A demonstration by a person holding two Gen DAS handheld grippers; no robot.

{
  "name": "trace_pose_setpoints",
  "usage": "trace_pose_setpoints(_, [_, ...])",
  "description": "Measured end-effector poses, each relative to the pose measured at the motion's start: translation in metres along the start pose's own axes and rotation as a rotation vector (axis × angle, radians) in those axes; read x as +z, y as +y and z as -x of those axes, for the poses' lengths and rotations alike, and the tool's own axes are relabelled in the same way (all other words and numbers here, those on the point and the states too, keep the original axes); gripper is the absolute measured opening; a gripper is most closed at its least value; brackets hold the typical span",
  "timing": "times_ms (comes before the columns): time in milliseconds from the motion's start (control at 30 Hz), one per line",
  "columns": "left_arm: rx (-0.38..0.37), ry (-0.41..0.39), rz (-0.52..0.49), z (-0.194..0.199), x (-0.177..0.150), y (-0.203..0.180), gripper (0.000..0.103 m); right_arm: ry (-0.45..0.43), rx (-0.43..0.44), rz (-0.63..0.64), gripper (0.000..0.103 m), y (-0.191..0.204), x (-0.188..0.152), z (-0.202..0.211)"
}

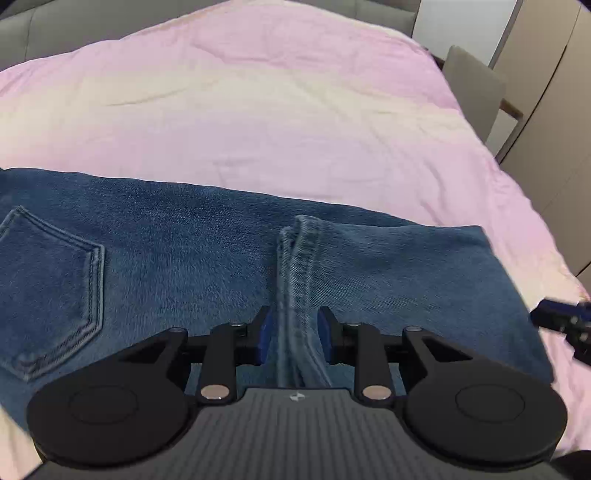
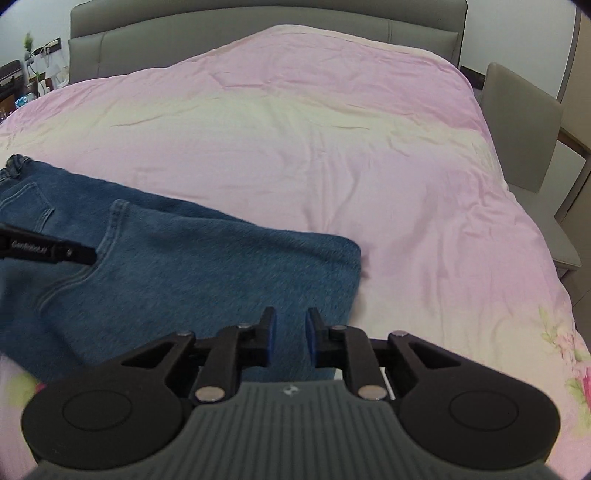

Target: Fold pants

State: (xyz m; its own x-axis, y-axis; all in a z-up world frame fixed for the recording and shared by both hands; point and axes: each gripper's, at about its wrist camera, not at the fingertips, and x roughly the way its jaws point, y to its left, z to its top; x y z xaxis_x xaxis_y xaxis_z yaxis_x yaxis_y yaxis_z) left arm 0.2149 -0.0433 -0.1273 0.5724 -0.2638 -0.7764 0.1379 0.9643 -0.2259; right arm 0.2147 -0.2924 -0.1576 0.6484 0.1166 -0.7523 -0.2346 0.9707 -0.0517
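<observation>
Blue jeans (image 1: 166, 251) lie folded on the pink bed cover (image 1: 295, 110), with a back pocket (image 1: 51, 280) showing at the left. A leg hem (image 1: 299, 258) rests on top of the denim and runs between the jaws of my left gripper (image 1: 293, 325). The blue pads stand a little off the hem on both sides. In the right wrist view the jeans (image 2: 207, 266) fill the lower left. My right gripper (image 2: 290, 328) hovers over their folded right end, jaws narrowly apart with nothing between them. The right gripper's tip (image 1: 565, 321) also shows past that fold.
The pink cover (image 2: 332, 147) spreads wide beyond and right of the jeans. A grey padded headboard (image 2: 258, 33) closes the far side. A grey chair (image 2: 524, 125) stands by the bed's right edge, with beige cabinet doors (image 1: 554, 110) behind it.
</observation>
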Motion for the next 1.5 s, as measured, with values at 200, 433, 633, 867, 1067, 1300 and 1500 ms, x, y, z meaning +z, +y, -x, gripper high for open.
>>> trace_pose_setpoints(200, [-0.002, 0.002, 0.019, 0.016, -0.027, -0.005, 0.031, 0.023, -0.009, -0.052, 0.013, 0.015, -0.040, 0.018])
trace_pose_setpoints(433, [0.020, 0.052, 0.115, -0.011, -0.045, 0.010, 0.040, 0.169, 0.028, -0.056, 0.016, 0.014, -0.051, -0.013])
trace_pose_setpoints(633, [0.034, 0.043, 0.082, -0.014, -0.045, 0.008, 0.041, 0.247, 0.025, -0.008, 0.013, 0.017, -0.044, -0.036])
trace_pose_setpoints(867, [0.014, -0.039, 0.071, 0.038, -0.039, 0.013, 0.047, 0.251, -0.035, 0.123, 0.013, 0.039, -0.027, -0.023])
trace_pose_setpoints(1067, [0.059, -0.124, 0.130, 0.096, -0.023, 0.044, 0.062, 0.143, 0.024, 0.213, 0.024, 0.075, 0.000, 0.009])
trace_pose_setpoints(1300, [0.126, -0.177, 0.299, 0.139, -0.016, 0.114, 0.069, 0.101, 0.138, 0.299, 0.025, 0.135, 0.035, 0.003])
trace_pose_setpoints(1500, [0.194, -0.207, 0.464, 0.153, -0.017, 0.175, 0.075, 0.127, 0.156, 0.461, 0.025, 0.189, 0.060, -0.027])
